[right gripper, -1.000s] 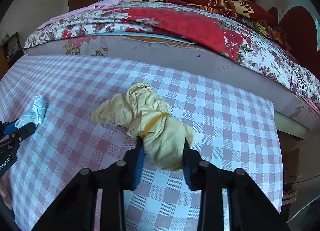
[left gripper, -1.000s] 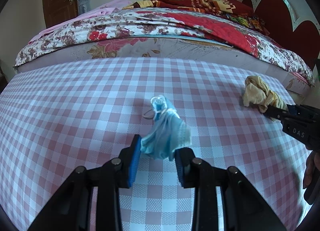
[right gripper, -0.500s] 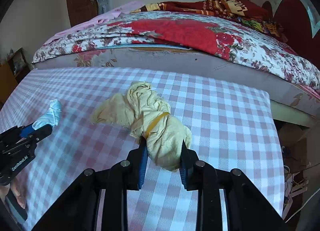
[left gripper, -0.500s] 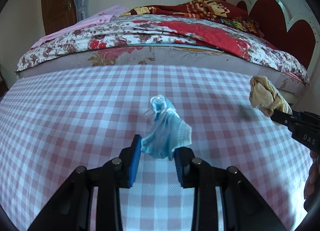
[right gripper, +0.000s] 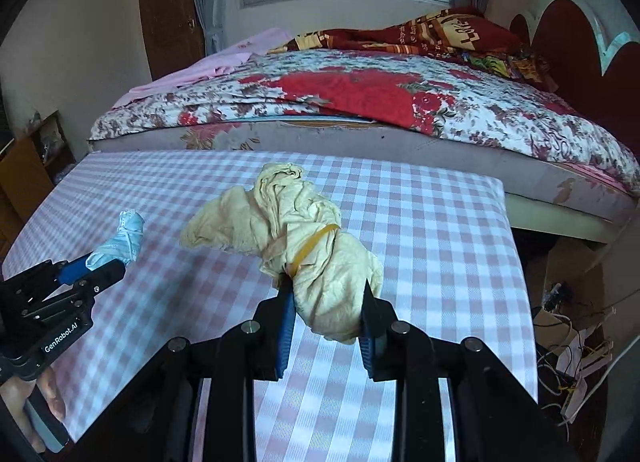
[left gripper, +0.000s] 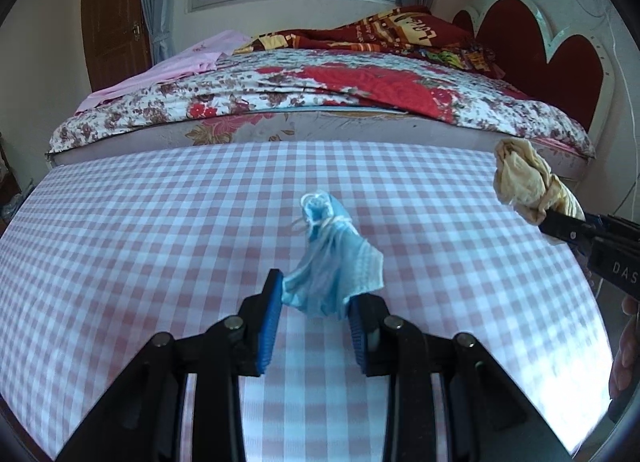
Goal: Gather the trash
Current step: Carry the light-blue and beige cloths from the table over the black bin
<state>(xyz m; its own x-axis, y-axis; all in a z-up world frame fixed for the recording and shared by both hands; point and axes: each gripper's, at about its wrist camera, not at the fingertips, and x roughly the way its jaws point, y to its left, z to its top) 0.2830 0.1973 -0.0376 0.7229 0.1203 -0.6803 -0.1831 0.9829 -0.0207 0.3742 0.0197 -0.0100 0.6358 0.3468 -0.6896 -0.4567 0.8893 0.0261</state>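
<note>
lettering first: "genrobot.ai" in white on the side of the left tongs [right gripper: 102, 268], "das" on the right tongs [left gripper: 560, 228]; bedding on the floral-quilted bed [left gripper: 320, 98] shows partial letters, unreadable. left tongs [left gripper: 314, 316] pinched on a crumpled blue face mask with white ear loops [left gripper: 332, 262]. right tongs [right gripper: 326, 314] clamped on a bunched pale-yellow cloth bound with a yellow rubber band [right gripper: 296, 230]. both bundles held above the pink-and-white checked desk [left gripper: 160, 230]. versus a second ago: both lifted higher off the desk, cameras tilted up, more window showing.
</note>
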